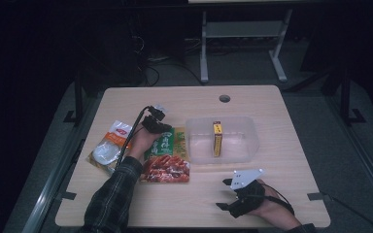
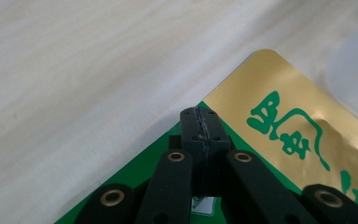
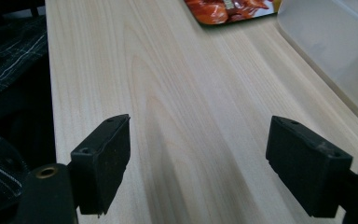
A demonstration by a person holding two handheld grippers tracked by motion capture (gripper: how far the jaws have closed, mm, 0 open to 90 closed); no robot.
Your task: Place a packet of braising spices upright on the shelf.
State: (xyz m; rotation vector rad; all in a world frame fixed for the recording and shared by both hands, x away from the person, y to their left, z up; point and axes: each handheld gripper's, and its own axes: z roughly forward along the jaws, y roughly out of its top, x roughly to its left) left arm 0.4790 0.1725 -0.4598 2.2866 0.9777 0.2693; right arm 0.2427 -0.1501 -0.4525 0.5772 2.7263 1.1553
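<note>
The left gripper (image 2: 200,128) has its fingers pressed together over the green-and-gold snack packet (image 2: 289,135), which lies flat on the table (image 2: 84,79) just beneath them. The right gripper (image 3: 198,163) rests with fingers spread above bare table.

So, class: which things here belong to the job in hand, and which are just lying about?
In the job:
left gripper, jaws shut over the green and gold packet
clear plastic box

Lying about:
white and orange packet
yellow pack in the box
right gripper, open
</note>
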